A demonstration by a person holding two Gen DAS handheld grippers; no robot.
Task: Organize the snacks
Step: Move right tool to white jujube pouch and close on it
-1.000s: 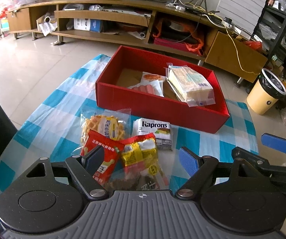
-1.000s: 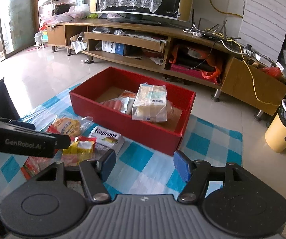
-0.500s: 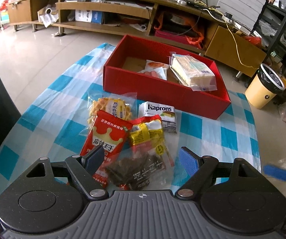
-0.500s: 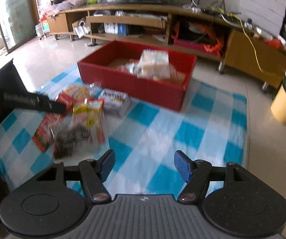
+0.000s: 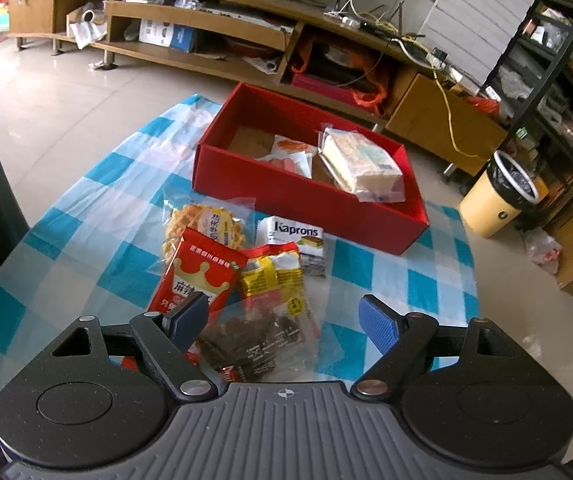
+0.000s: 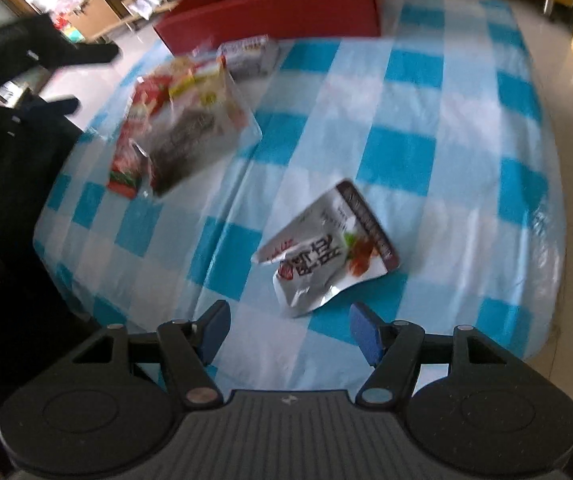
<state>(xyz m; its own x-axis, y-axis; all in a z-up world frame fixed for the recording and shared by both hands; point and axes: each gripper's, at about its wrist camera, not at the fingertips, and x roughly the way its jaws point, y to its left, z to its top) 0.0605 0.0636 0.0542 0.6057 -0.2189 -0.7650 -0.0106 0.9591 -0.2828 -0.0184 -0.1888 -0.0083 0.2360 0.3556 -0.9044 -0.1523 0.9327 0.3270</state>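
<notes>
Slippage is what we worry about first: the silver pouch (image 6: 328, 250) lies flat and glossy on the checked cloth (image 6: 426, 120), just ahead of our right gripper (image 6: 290, 330) and a little toward its right finger, so pads closing from above could skid off the foil or pinch up a fold of the thin cloth with it. That view is smeared, which adds the risk of misjudging where the pouch's near corner sits. Our right gripper tilts steeply down at the table, its jaws parted with nothing between them — the pouch is not yet inside the gap. On the other side, our left gripper (image 5: 284, 316) stands wide and empty, angled down over the clear packet of dark snack (image 5: 254, 340), which lies beneath and between its fingers; the red packet (image 5: 194, 276) and the yellow packet (image 5: 272, 274) overlap it just beyond, so a grab there could drag neighbours along or catch two at once. Farther ahead sit the waffle bag (image 5: 206, 226) and the Kaprons pack (image 5: 296, 240), and beyond them the red box (image 5: 306, 204) — already holding a few wrapped snacks, so anything dropped in carelessly may land atop them and slide out of order.
</notes>
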